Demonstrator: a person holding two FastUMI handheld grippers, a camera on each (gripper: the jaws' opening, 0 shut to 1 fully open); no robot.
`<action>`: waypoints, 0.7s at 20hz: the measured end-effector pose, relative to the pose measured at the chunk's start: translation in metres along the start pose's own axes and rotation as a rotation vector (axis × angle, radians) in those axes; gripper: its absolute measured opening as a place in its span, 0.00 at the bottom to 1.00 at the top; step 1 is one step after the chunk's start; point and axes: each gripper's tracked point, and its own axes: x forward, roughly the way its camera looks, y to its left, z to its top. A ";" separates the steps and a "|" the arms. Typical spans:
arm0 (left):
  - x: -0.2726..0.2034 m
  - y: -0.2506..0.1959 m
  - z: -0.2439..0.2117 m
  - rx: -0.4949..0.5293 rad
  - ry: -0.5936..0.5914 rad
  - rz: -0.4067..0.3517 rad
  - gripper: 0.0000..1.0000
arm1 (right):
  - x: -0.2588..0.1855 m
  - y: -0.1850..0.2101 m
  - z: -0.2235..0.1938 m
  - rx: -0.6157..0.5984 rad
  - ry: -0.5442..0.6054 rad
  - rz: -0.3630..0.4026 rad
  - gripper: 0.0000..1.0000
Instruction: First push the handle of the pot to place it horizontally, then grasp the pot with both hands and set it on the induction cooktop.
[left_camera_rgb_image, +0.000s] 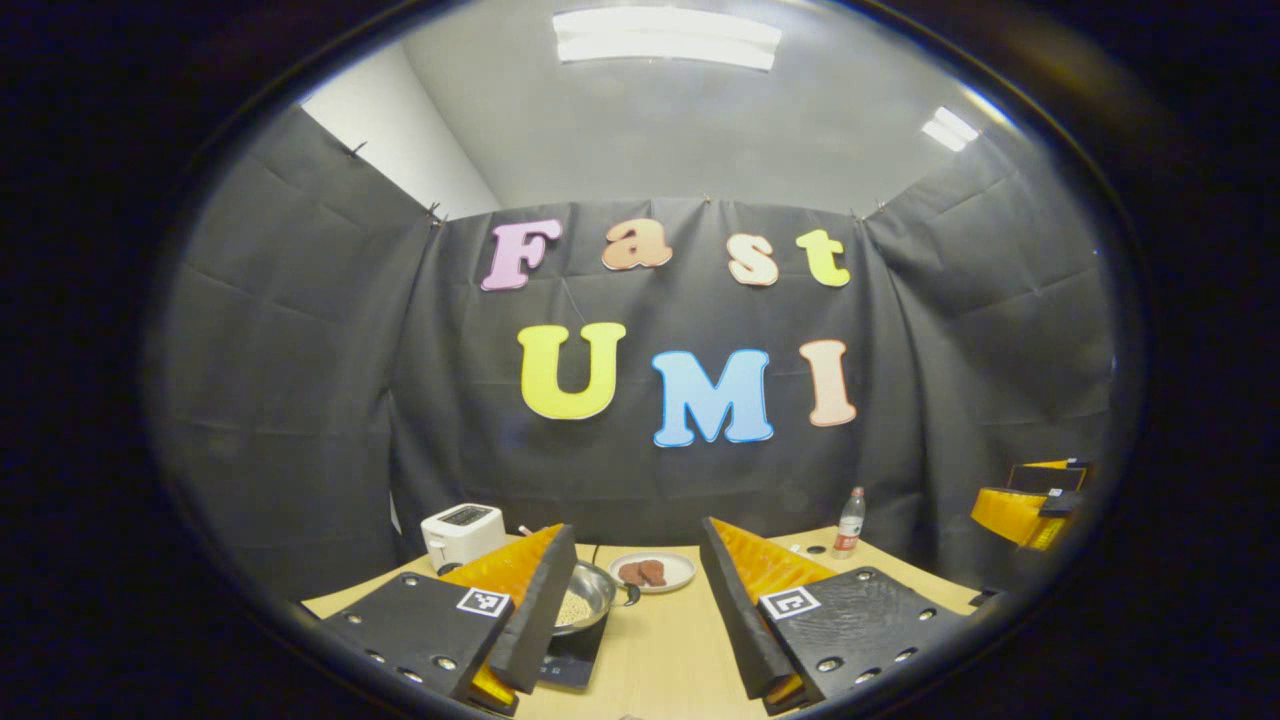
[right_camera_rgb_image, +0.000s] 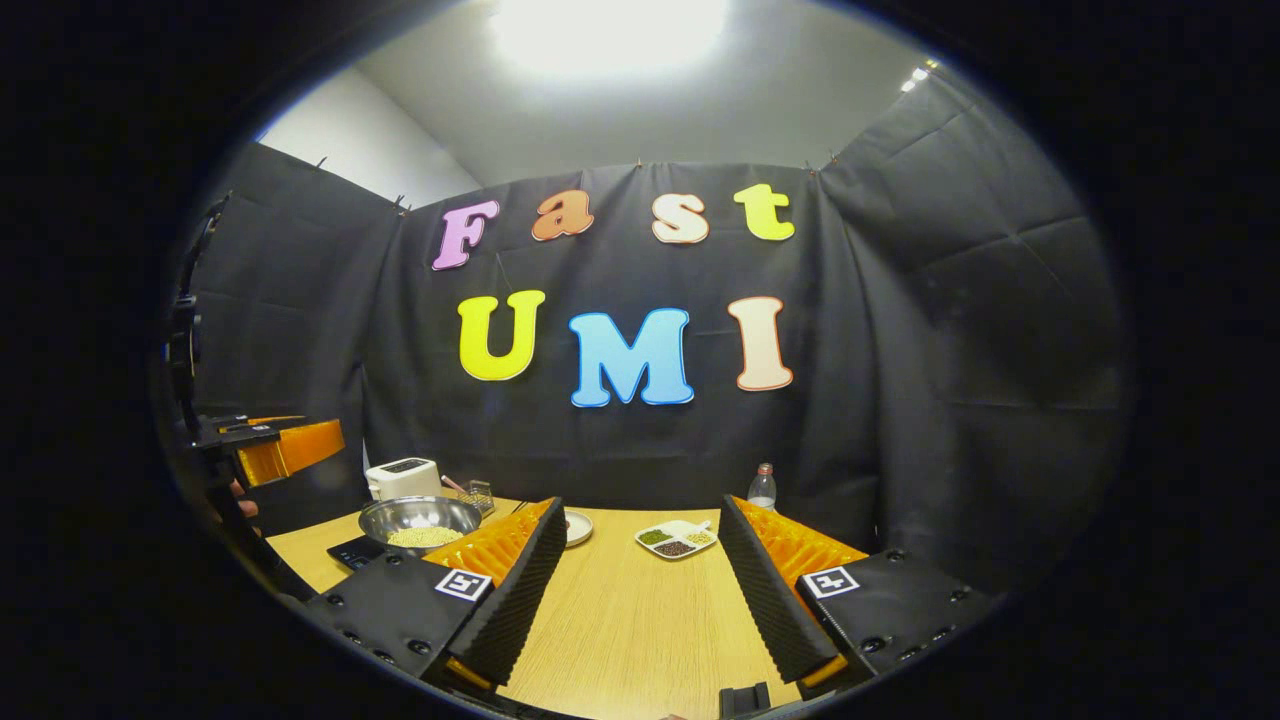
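1. Pot (left_camera_rgb_image: 585, 597): a steel vessel holding pale grains, already resting on the dark induction cooktop (left_camera_rgb_image: 572, 655) at the left part of the wooden table (left_camera_rgb_image: 660, 660); in the right gripper view the pot (right_camera_rgb_image: 420, 520) sits on the cooktop (right_camera_rgb_image: 355, 550), partly behind that gripper's near finger.
2. Left gripper (left_camera_rgb_image: 628, 585): fingers spread wide, holding nothing, raised above the table with the pot partly behind its left finger.
3. Right gripper (right_camera_rgb_image: 632, 565): likewise spread and empty, over bare table, well apart from the pot.
4. Handle (left_camera_rgb_image: 630, 594): a short dark stub at the pot's right rim; its exact lie is too small to judge.
5. Farther back: a plate (left_camera_rgb_image: 655, 572) of brown pieces, a divided dish (right_camera_rgb_image: 677, 539), a white toaster (left_camera_rgb_image: 462, 533) and a bottle (left_camera_rgb_image: 850, 522) near the wall.
6. Step in hand, as judged: the placement appears complete and both tools clear. The next move calls for little beyond keeping the fingers off the rim.
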 end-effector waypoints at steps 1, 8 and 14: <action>-0.004 0.004 0.003 0.005 0.000 0.002 0.72 | -0.003 0.001 0.002 -0.002 -0.004 -0.003 0.96; -0.029 0.021 0.015 -0.002 -0.018 -0.009 0.72 | -0.023 0.012 0.020 -0.007 -0.035 -0.028 0.96; -0.045 0.044 0.021 -0.020 -0.037 -0.001 0.72 | -0.038 0.024 0.028 -0.018 -0.058 -0.041 0.97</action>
